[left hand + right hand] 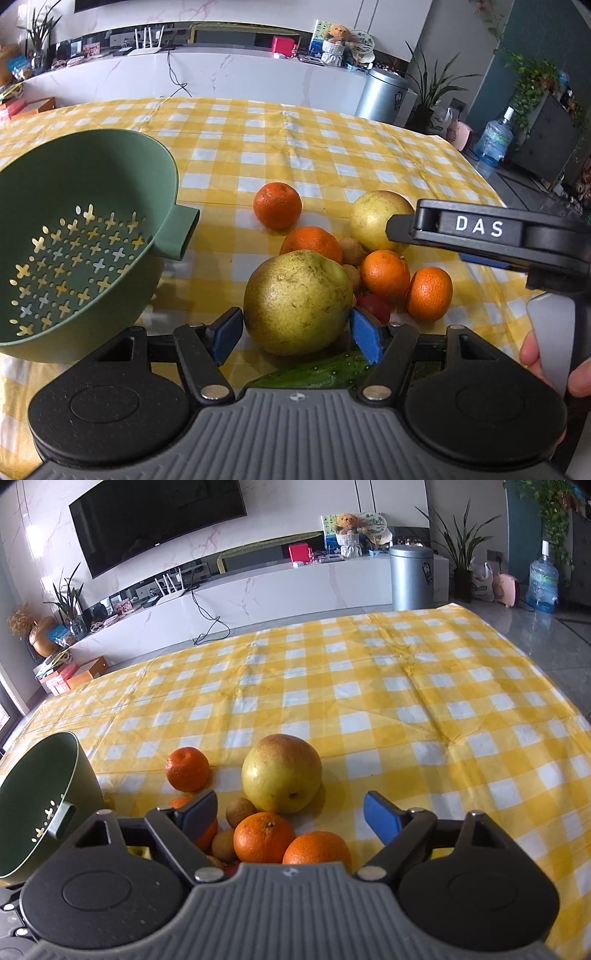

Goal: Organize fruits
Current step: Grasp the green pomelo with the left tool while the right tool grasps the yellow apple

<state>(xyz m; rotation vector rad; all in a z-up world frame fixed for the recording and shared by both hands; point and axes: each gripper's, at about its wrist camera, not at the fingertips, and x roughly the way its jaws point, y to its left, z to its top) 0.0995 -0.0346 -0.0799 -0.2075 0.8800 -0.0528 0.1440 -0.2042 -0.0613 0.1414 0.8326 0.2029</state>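
I hold the left gripper (295, 332) low over a table under a yellow-and-white checked cloth (295, 147), its blue fingers (365, 338) spread on either side of a large yellow-green pear (297, 301); whether the pads touch it I cannot tell. The pear sits near my edge of the table, at the front of a cluster of oranges (384, 275), small brown fruits (351, 245) and a second pear (376, 221), with a cucumber (317, 373) just below it. A green colander (77, 236) stands tilted to the left, apart from the fruit. My right gripper (291, 812) hovers over the same pile, fingers spread wide and holding nothing. Beyond the far edge: a white marble cabinet (277, 590), a wall television (155, 520), potted plants (461, 546), a metal bin (412, 576) and a water bottle (543, 579).
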